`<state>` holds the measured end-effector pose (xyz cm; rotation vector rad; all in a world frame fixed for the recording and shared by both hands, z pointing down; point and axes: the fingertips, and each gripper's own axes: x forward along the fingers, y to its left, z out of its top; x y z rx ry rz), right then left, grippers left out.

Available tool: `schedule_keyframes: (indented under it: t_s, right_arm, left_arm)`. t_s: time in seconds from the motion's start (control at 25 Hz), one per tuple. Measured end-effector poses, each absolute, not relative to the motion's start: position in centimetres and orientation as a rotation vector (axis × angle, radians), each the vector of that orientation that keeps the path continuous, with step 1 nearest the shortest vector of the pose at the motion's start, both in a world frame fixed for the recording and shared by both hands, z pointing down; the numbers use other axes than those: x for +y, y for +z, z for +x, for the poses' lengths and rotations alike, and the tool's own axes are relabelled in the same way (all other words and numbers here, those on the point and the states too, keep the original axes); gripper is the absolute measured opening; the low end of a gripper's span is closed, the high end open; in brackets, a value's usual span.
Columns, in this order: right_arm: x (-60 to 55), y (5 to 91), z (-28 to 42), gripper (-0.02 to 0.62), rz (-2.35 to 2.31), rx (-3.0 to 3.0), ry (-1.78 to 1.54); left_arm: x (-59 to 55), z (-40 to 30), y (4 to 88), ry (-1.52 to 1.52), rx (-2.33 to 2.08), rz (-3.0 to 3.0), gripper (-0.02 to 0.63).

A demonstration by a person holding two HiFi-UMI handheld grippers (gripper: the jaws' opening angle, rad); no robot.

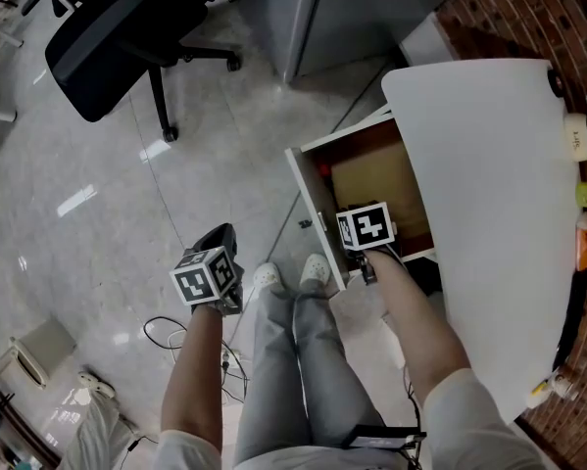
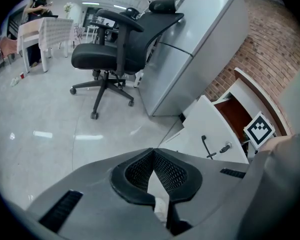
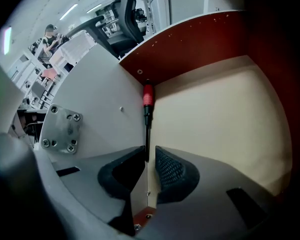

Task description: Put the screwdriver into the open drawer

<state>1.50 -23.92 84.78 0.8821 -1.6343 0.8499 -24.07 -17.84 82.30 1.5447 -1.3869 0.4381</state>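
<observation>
The open drawer [image 1: 311, 199] juts out from under a white tabletop; its floor [image 3: 220, 114] is beige and its back wall red-brown. The screwdriver [image 3: 147, 101], red-handled with a black shaft, lies on the drawer floor along the left inner wall, handle in the far corner; its red handle [image 1: 322, 170] shows in the head view. My right gripper [image 3: 150, 153] [image 1: 364, 231] is inside the drawer, jaws a narrow gap apart, with the shaft's near end between the fingertips beside the left one. My left gripper [image 1: 218, 236] [image 2: 153, 156] hangs over the floor, shut and empty.
A black office chair [image 1: 117, 27] [image 2: 119, 54] stands on the glossy floor at the far left. A grey cabinet [image 2: 190, 44] stands beside the drawer's white front panel [image 2: 215, 134]. The white tabletop [image 1: 489, 213] overhangs the drawer. Cables [image 1: 166, 336] lie near my feet [image 1: 291, 274].
</observation>
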Motion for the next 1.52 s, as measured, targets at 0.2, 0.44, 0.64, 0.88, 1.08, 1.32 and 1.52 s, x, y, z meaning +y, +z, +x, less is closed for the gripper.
schedule_keyframes:
  t_s: [0.2, 0.44, 0.64, 0.88, 1.08, 1.32, 1.52]
  right_arm:
    - [-24.2, 84.2, 2.0, 0.025, 0.925, -1.629, 0.819]
    - [-23.2, 81.4, 2.7, 0.025, 0.937, -1.641, 0.793]
    - [-22.6, 79.0, 2.4, 0.025, 0.947, -1.659, 0.797]
    - [-22.2, 75.4, 2.1, 0.024, 0.949, -1.702, 0.782]
    - [-21.3, 72.2, 1.6, 0.025, 0.916, -1.745, 0.755]
    - [-19.8, 68.5, 0.5, 0.024, 0.863, -1.814, 0.759]
    - [-19.2, 64.8, 0.2, 0.025, 0.836, -1.874, 0.732]
  left_arm:
    - [-17.6, -23.5, 82.4, 0.468, -1.362, 1.546, 0.009]
    - [-17.2, -22.6, 80.7, 0.492, -1.345, 1.537, 0.009]
    - [-17.4, -22.0, 78.3, 0.465, -1.349, 1.538, 0.009]
    - [-17.7, -21.6, 74.6, 0.446, -1.37, 1.561, 0.009]
    - [-17.0, -21.0, 72.0, 0.555, -1.347, 1.651, 0.009]
    - [-16.5, -21.2, 68.4, 0.504, -1.36, 1.68, 0.009]
    - [-16.0, -20.5, 64.8, 0.513, -1.358, 1.751, 0.009]
